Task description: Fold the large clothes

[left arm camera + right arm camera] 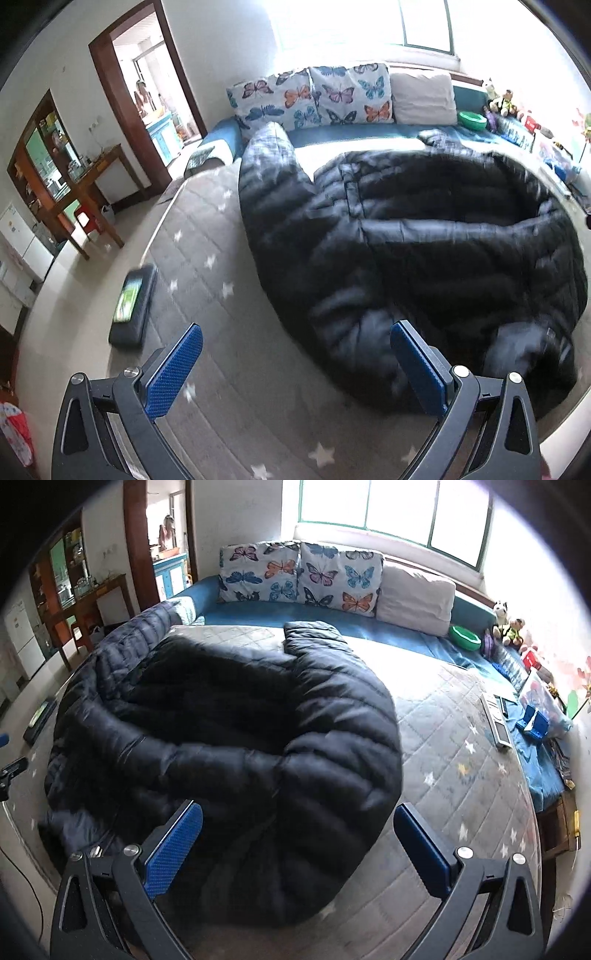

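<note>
A: Where does the black puffer jacket point(229, 723) lie from each tool?

B: It is spread on the quilted star-print mattress point(454, 760). In the right wrist view it sits straight ahead and a little left of the right gripper point(297, 843), its near hem running under the gap between the blue fingers point(173, 845). In the left wrist view the jacket point(424, 251) lies ahead and to the right of the left gripper point(295, 363), with only its near edge by the right-hand finger.

A: So which is nearer?

B: The right one, I judge; the left hangs mostly over bare mattress.

A: And the fingers?

B: Both pairs are spread wide and hold nothing.

A: Which way does the jacket run?

B: Its long axis goes from the near hem away toward the butterfly cushions point(295, 576), slanting left. One sleeve point(317, 635) points to the far side; the other point(269, 158) reaches the bed's left edge. The body is bunched, not flat.

A: The phone?

B: The phone point(129, 299) lies left, well apart.
</note>
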`<state>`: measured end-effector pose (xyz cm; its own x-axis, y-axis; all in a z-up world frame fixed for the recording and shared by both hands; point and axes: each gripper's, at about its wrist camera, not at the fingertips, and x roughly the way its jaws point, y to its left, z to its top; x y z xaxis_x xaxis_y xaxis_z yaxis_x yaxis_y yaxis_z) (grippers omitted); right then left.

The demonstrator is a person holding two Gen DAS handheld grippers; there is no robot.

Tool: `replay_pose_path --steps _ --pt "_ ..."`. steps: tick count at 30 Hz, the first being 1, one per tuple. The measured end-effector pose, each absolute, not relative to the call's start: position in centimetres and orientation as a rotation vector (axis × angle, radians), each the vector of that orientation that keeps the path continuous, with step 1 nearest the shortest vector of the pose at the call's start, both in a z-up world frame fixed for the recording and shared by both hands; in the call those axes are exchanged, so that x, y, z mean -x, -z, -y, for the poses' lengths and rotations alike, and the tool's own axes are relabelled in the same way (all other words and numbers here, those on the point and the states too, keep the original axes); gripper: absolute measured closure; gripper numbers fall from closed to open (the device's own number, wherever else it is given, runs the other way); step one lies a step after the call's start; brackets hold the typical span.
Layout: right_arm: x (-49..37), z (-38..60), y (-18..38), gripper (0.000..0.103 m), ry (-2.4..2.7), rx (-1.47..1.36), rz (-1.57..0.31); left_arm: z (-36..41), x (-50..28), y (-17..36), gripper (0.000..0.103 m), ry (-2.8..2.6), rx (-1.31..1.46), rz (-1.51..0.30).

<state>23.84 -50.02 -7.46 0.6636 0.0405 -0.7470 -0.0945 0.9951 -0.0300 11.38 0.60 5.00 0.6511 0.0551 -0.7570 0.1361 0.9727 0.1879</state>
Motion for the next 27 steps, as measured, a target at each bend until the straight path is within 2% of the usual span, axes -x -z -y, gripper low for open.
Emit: replay_pose_path --steps 6,10,18,21,24,27 --pt "-29.5 52.3 8.2 0.000 -0.029 0.016 -0.919 -0.2 -15.3 -6.9 0.000 0.069 -0.236 -0.845" --pt "-29.5 51.2 8.8 0.000 -0.056 0.032 -0.940 0.7 -16.7 -6.6 0.000 0.135 -0.230 -0.883" --pt "-27.9 43.2 8.9 0.000 -0.227 0.287 -0.891 2.0 -19.4 -1.5 0.000 0.206 -0.237 -1.015" --pt "-29.2 41.2 9.9 0.000 -0.260 0.319 -0.916 2.1 -20.6 0.9 0.008 0.208 -0.238 -1.077" --pt "-30.5 39.8 11.5 0.000 -0.307 0.324 -0.965 2.4 -20.5 3.1 0.010 0.236 -0.258 -1.121" --pt "-30.5 38.8 13.3 0.000 -0.339 0.354 -1.032 2.4 -19.2 4.5 0.016 0.262 -0.288 -1.152"
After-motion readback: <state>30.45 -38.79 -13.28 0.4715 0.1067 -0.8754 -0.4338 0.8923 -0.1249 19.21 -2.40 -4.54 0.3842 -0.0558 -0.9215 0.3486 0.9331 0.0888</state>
